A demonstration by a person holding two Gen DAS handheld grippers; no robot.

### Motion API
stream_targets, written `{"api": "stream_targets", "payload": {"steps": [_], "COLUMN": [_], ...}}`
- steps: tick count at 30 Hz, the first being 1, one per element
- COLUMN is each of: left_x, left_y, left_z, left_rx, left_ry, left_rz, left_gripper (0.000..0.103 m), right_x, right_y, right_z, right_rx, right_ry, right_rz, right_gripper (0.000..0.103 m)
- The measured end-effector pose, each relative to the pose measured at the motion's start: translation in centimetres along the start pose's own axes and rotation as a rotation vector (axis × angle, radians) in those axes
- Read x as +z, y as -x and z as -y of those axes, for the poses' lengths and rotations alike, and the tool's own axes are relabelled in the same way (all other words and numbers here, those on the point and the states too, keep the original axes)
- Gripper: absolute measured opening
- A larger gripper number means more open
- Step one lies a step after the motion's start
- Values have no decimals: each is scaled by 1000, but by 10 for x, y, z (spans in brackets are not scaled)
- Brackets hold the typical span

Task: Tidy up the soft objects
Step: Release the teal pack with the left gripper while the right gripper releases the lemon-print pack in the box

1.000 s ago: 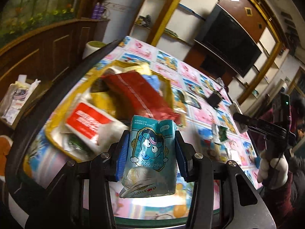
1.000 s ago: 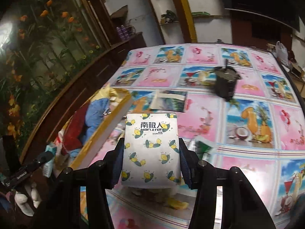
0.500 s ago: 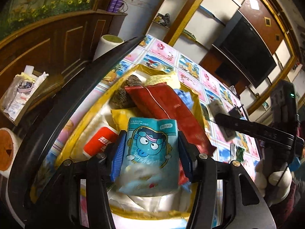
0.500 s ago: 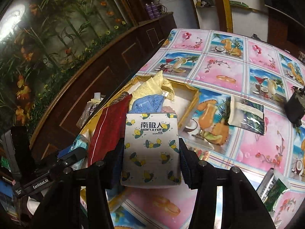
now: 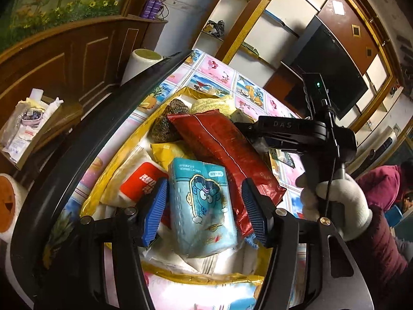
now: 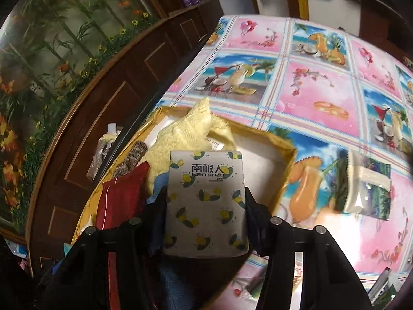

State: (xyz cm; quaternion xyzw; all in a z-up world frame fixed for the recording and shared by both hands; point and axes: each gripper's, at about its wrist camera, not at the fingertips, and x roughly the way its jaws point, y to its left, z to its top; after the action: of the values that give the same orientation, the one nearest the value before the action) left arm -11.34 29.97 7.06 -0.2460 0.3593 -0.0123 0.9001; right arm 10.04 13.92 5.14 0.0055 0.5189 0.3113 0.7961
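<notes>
A gold-rimmed box (image 5: 121, 155) on the table holds several soft packs. My left gripper (image 5: 204, 204) is open; a light-blue cartoon tissue pack (image 5: 201, 206) lies loose between its blue pads (image 5: 155, 206) on top of the pile, beside a long red pack (image 5: 222, 149) and a red-and-white pack (image 5: 139, 180). My right gripper (image 6: 206, 196) is shut on a white tissue pack with yellow bees (image 6: 206, 201), held over the box (image 6: 284, 149) near a yellow cloth (image 6: 188, 129). The right gripper also shows in the left wrist view (image 5: 296, 131).
A flowered pink-and-blue tablecloth (image 6: 322, 85) covers the table. A clear flat pouch (image 6: 366, 186) lies right of the box. Dark wooden cabinets (image 6: 108, 98) stand left of the table edge. A white roll (image 5: 140, 62) stands past the far corner.
My left gripper has opened and let the blue tissue pack down onto the pile in the box. My right gripper has carried the bee-print pack leftward over the box.
</notes>
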Motion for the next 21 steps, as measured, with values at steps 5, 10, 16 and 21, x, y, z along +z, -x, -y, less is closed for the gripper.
{"api": "stream_targets", "payload": {"steps": [5, 10, 16, 21], "left_x": [-2, -6, -13, -21], "left_y": [6, 11, 19, 22], "left_z": [1, 11, 27, 39], "left_rx": [7, 55, 227, 306], "left_ry": [9, -11, -74, -122], "left_rz": [18, 33, 92, 112], "left_gripper": [59, 59, 59, 59], "right_x": [-8, -16, -32, -55], "right_y": [10, 25, 54, 79], "right_z": [-6, -11, -16, -25], "right_rx": [47, 36, 54, 34], "right_ry": [7, 46, 64, 154], "right_rz": [15, 66, 132, 183], "right_gripper": [68, 73, 73, 73]}}
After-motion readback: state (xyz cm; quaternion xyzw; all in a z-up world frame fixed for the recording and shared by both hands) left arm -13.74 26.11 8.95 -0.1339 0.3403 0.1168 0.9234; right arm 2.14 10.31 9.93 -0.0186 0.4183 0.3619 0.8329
